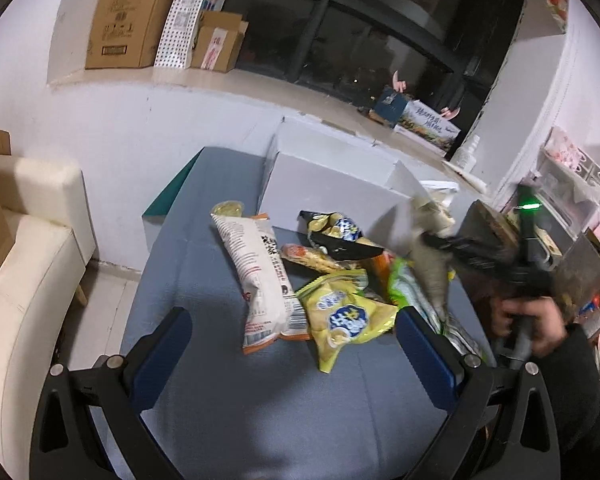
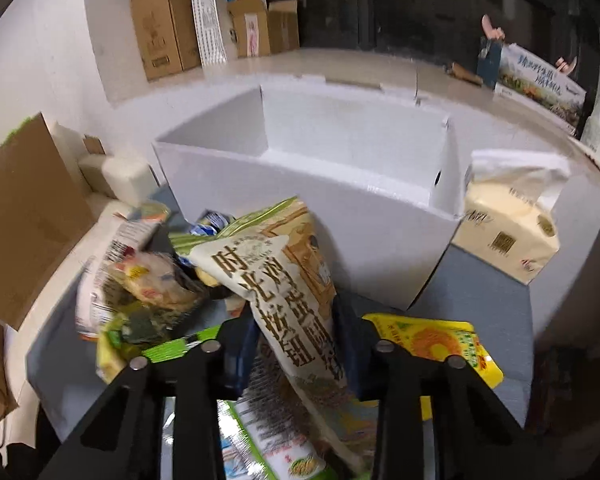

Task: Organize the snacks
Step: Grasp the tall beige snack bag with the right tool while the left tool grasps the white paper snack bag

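We see both views lit by even indoor light from overhead, with the dark window (image 1: 380, 40) at the far side giving no daylight. The white wall (image 1: 120, 132) takes a faint violet cast. Soft shadows lie on the blue worktop (image 1: 228, 380) just beside the left tongs (image 1: 292, 344). Fisheye bending curves the far ledge (image 2: 340, 64) and blackens the corners. In the left view the right tongs (image 1: 432, 240) smear with motion blur, a green lamp (image 1: 529, 203) glowing above them. In the right view the beige packet (image 2: 284, 280) is fairly sharp, while the snack heap (image 2: 140, 280) to its left is blurred.
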`<state>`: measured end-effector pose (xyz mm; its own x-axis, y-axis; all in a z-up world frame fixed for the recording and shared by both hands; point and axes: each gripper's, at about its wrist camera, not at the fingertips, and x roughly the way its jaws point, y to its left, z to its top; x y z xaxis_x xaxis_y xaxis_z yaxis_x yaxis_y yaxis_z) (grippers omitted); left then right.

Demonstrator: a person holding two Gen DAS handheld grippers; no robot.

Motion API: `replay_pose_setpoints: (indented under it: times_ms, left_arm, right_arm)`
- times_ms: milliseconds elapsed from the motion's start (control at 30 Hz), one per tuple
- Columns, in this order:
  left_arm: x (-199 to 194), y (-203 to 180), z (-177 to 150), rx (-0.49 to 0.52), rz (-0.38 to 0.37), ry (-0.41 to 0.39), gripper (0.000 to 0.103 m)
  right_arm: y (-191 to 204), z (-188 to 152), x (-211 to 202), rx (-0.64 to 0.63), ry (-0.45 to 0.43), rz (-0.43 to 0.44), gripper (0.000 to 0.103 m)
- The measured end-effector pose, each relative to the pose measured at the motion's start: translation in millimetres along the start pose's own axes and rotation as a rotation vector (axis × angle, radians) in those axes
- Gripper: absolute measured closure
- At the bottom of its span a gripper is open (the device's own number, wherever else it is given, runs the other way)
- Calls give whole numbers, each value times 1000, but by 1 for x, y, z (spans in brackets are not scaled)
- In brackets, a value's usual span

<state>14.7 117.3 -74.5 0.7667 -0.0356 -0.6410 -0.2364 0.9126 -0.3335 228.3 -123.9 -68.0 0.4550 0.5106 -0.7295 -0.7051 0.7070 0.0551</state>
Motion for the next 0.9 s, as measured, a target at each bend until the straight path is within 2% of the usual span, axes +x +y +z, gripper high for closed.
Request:
replay_pose_setpoints:
  times_ms: [300,367,433,500,533,567,600,667,800,900]
  left_arm:
    - [74,8,19,8,42,143,0]
    - [96,15,22,5,60,191,0]
    - [117,24,24,-15,41,238,0]
    - [134,29,25,-25,50,274,3]
    - [143,31,25,-26,58,295,11]
    - [151,33,25,-30,53,314,28]
    - [156,34,25,-40,24,334,40]
    - [162,36,24,-66,-33,341,55]
    - [149,24,17,27,10,287,62]
    - [126,20,8,46,-22,242,65]
  right_arm:
    - [14,7,-94,15,-264,47,72]
    - [16,10,-111,27,-322,68,72]
    - [18,8,-131,52,-371,100,72]
    - [22,-2,-150,85,-414,130,72]
    - [24,-7,-156,92,-428,139,72]
    - [27,-13,-164,99,-444,147,72]
    - [30,-19,-172,108,-465,156,72]
    - [38,-31,-184,113,-488,159,72]
    - [33,-47,-188,160,-472,185,72]
    - [32,-56,-185,186,-464,195,72]
